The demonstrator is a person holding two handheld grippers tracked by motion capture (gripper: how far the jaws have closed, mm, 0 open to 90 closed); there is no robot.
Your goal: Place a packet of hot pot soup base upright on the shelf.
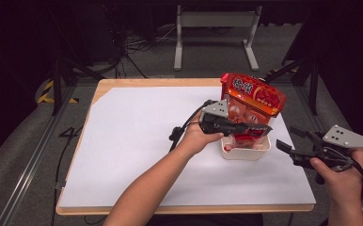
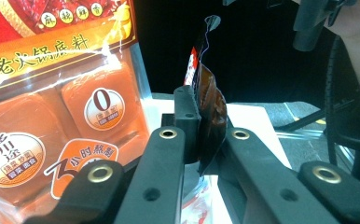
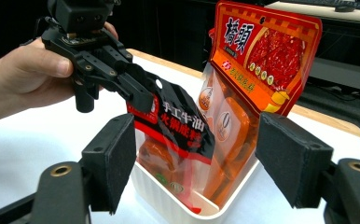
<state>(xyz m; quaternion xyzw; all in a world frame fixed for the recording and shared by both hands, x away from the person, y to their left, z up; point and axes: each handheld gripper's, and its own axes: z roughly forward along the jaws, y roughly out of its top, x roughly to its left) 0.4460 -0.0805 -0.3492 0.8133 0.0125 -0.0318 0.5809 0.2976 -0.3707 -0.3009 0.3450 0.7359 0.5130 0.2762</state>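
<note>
On the white sheet covering the wooden table [image 1: 123, 84], the person's left hand [image 1: 194, 137] reaches in from the lower middle of the high view and holds the left gripper [image 1: 257, 127] over the white plastic tub [image 1: 245, 153]. Its jaws are pinched tight on the top edge of a dark red-and-black hotpot seasoning pouch [image 3: 173, 123]; in the left gripper view the pouch [image 2: 209, 112] shows edge-on, squeezed between the two black jaws with its torn-looking corner sticking up above them. The pouch hangs with its lower part down inside the tub, just in front of a taller orange-and-red hotpot base packet [image 1: 255, 101] that stands upright in the same tub, leaning toward the far side; in the right gripper view the two packs [image 3: 257, 79] sit close together, nearly touching. Farther right, off the sheet's edge, the right hand [image 1: 342, 181] holds the right gripper [image 1: 292, 141] with its jaws spread wide and nothing between them, pointed toward the tub [image 3: 169, 200] but well apart from it.
</note>
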